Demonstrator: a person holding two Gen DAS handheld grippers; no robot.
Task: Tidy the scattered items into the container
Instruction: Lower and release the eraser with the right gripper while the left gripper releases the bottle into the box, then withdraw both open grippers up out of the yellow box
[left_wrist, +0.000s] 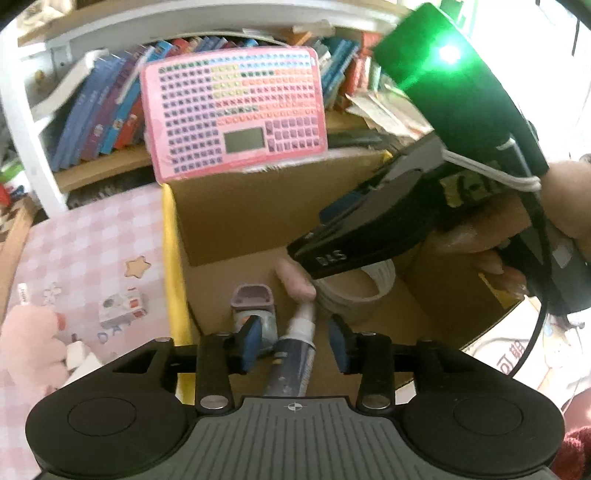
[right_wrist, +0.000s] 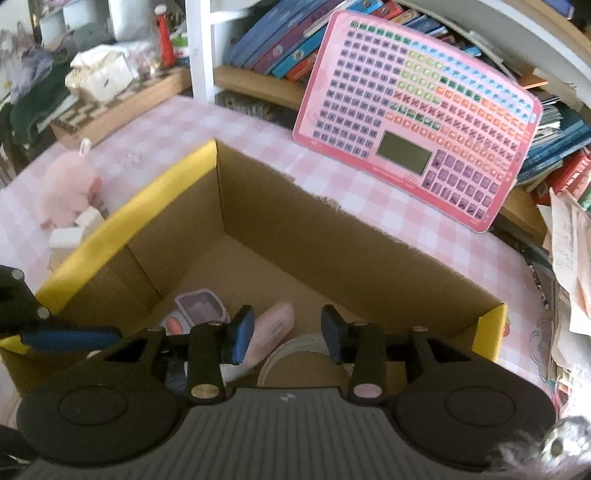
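Both dropped into the cardboard box (right_wrist: 221, 206): left gripper (left_wrist: 295, 341) parted over spray bottle (left_wrist: 295, 354), right gripper (right_wrist: 286, 334) parted, empty; next, fetching plush toy (right_wrist: 68, 188) near tabletop's left edge.

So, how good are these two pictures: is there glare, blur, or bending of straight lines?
Left wrist view: a green light on the right tool's body flares brightly, the pink keyboard toy is smeared by motion, daylight washes out the upper right corner. Right wrist view: evener light, the cardboard box edges bow from the fisheye, the corners are soft.
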